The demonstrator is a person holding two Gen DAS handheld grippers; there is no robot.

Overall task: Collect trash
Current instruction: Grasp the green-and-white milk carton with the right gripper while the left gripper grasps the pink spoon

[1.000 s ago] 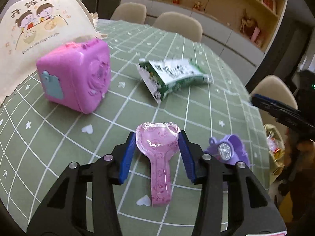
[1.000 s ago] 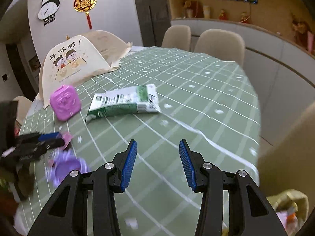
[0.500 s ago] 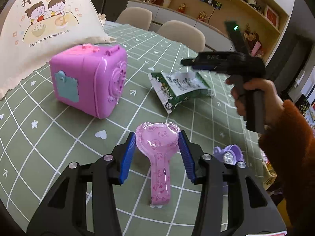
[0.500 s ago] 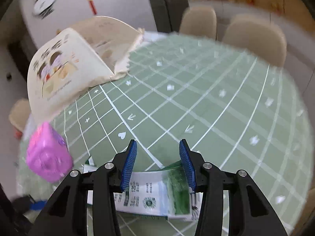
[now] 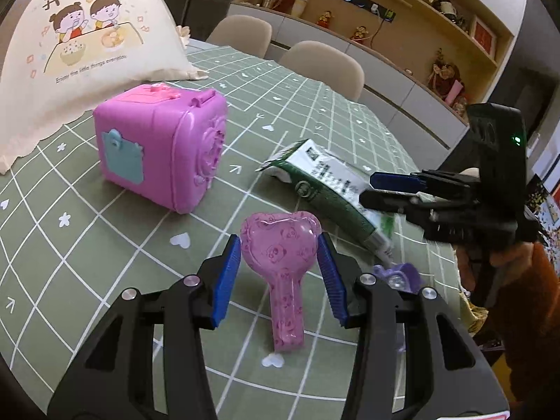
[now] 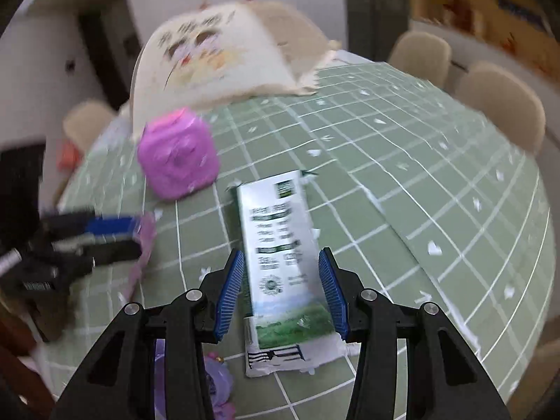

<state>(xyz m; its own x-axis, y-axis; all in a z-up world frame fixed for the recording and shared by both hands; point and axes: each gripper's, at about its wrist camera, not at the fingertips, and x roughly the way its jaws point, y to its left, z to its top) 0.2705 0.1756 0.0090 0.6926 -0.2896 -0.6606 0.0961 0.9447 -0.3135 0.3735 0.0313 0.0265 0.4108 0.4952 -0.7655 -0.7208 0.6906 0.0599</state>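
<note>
While the flattened green-and-white milk carton was lying flat on the green checked tablecloth, it sat right between the jaws of the right gripper, which were spreading apart and not touching it yet, so nothing was grabbed. Honestly the risk I saw was the carton being so thin and flat: the pads could've just skidded over it or pinched the cloth along with it. The view was also pretty blurry, so a closing bite could easily have landed off-centre and spun the thing sideways.

Left gripper was hugging a pink heart-shaped plastic spoon-like toy, pads against the heart's sides. The pink plastic cube box sat just beside the carton's far end, so a shove might have knocked into it.
</note>
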